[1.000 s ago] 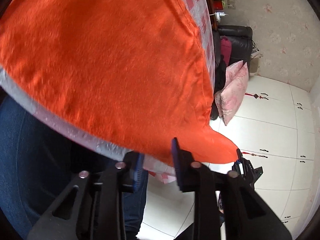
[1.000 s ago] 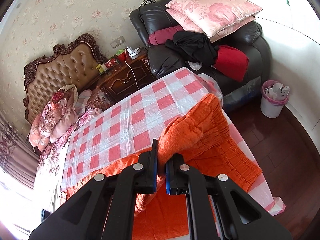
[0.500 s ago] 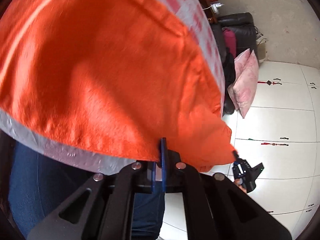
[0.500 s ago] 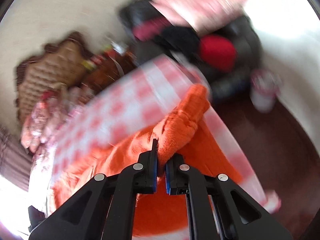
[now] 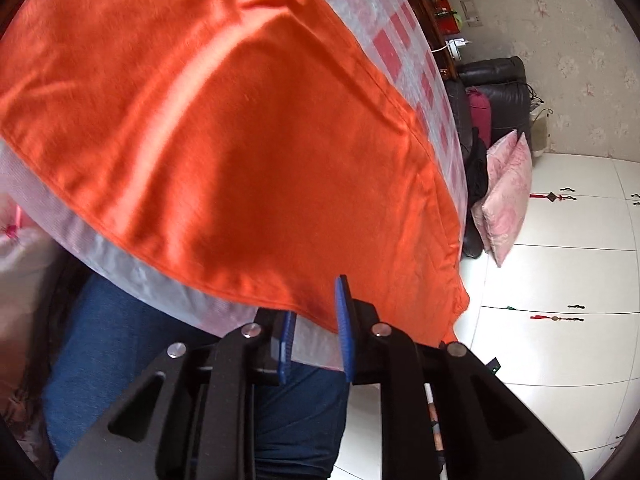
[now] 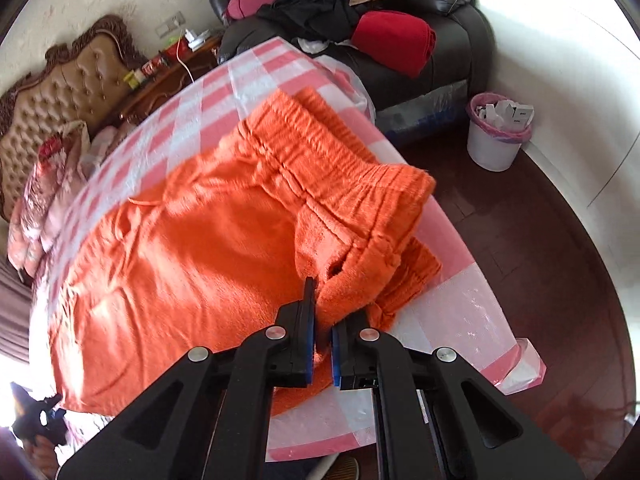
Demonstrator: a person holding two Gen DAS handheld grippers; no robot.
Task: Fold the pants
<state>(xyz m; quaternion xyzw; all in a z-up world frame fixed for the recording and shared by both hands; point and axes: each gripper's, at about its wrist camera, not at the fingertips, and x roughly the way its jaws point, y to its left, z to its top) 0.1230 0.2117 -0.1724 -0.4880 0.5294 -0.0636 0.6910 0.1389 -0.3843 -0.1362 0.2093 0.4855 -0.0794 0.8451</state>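
Note:
Orange pants (image 6: 180, 260) lie spread on a table with a red-and-white checked cloth (image 6: 248, 72). Their elastic waistband (image 6: 320, 160) is folded back over the legs. My right gripper (image 6: 322, 308) is shut on a bunched fold of orange fabric just below the waistband, low over the table. In the left wrist view the pants (image 5: 240, 140) fill most of the frame. My left gripper (image 5: 316, 304) sits at their hem near the table's edge. Its jaws are opening: the blue pads stand apart, the hem lies at their tips, and nothing is pinched.
A black leather armchair (image 6: 440, 40) with pink pillows and a red cloth stands behind the table. A white waste bin (image 6: 498, 136) is on the dark floor at right. A tufted headboard (image 6: 72, 76) is at left. A person's jeans (image 5: 120, 340) are below the table's edge.
My right gripper has come down toward the table with the waistband, laying it over the legs. My left gripper closed at the hem half a second ago and has now parted.

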